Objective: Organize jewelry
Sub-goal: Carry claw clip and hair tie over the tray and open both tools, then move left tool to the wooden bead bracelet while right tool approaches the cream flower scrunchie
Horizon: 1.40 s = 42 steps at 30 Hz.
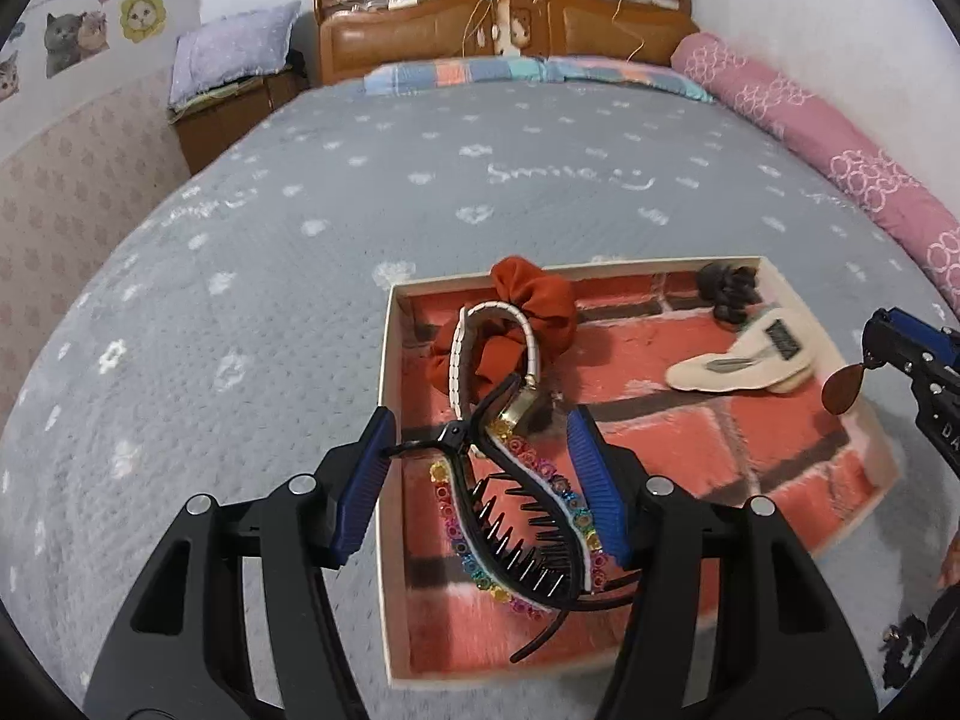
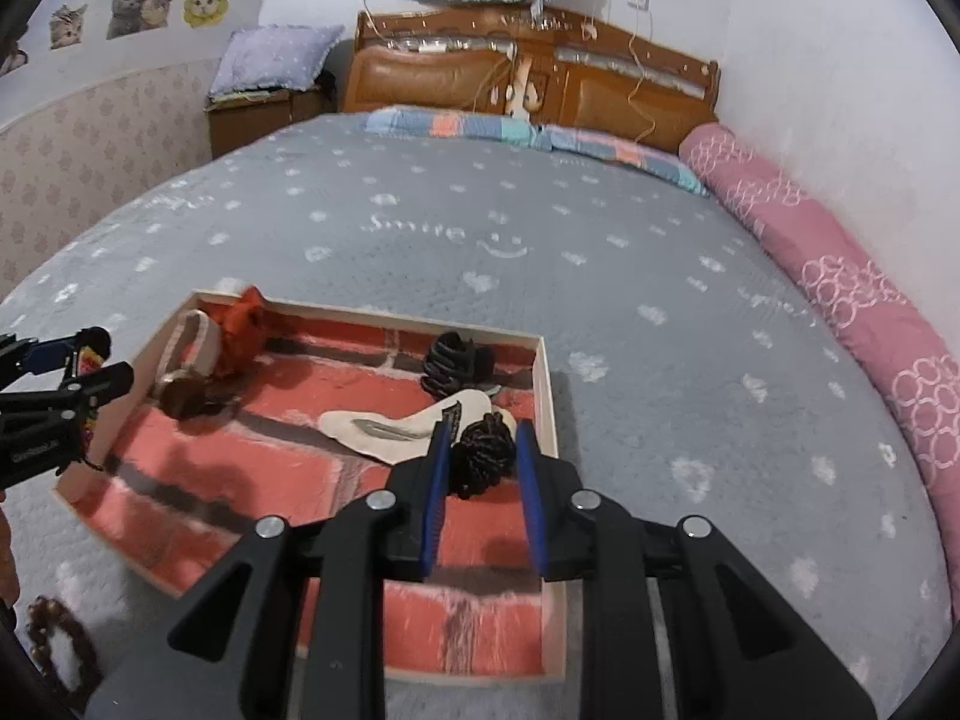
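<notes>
A shallow tray (image 1: 387, 360) with a red brick-pattern lining lies on the bed. My left gripper (image 1: 480, 462) is shut on a black claw clip (image 1: 528, 534) trimmed with rainbow flowers and holds it over the tray's near left part. My right gripper (image 2: 480, 456) is shut on a dark brown braided piece (image 2: 483, 453) over the tray's (image 2: 549, 396) right side. In the tray lie a red scrunchie (image 1: 528, 300), a white-strap watch (image 1: 462, 354), a cream hair clip (image 1: 738, 363) and a black claw clip (image 1: 729, 291).
The grey bedspread (image 2: 600, 276) stretches all around the tray. A pink bolster (image 2: 852, 312) lies along the right edge. A brown bead bracelet (image 2: 60, 642) lies on the bed at the near left of the right wrist view. A wooden headboard (image 2: 540, 84) stands far behind.
</notes>
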### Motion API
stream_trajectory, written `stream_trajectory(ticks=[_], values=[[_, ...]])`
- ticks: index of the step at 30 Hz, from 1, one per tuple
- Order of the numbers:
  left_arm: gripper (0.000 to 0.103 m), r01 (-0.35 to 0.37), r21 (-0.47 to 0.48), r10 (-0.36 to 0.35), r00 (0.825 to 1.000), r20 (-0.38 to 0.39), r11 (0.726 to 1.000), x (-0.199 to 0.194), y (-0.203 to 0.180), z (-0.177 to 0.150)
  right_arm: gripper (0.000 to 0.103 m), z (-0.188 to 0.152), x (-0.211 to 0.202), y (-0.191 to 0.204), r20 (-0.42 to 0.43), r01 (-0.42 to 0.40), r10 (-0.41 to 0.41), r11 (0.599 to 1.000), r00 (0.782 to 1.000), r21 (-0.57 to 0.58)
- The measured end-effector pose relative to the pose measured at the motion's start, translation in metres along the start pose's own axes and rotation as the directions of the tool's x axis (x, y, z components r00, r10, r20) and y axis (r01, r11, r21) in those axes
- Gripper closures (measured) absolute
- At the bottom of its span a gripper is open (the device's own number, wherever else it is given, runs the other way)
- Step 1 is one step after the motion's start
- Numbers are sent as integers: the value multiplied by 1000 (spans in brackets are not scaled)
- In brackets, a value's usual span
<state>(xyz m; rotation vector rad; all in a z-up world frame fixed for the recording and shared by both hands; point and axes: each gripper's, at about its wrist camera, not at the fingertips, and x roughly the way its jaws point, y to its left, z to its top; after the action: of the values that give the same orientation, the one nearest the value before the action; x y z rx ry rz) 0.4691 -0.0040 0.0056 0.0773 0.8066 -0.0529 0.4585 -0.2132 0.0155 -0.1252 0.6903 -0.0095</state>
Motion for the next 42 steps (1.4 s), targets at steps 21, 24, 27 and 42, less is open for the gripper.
stream_trajectory(ticks=[21,24,27,42], values=[[42,18,-8,-19,997,-71,1000,65,9,0,83,-30,72,-1,-158,56,-66,996,985,-69],[38,12,0,-12,998,-64,1000,62,8,-1,79,-32,71,1,-164,45,-56,996,985,-70],[30,28,-9,-28,998,-52,1000,52,8,-3,61,-31,60,2,-142,28,-36,998,989,-63],[5,46,-8,-46,998,42,999,-75,9,-43,18,-54,-81,13,-10,1,-2,998,1000,-68]])
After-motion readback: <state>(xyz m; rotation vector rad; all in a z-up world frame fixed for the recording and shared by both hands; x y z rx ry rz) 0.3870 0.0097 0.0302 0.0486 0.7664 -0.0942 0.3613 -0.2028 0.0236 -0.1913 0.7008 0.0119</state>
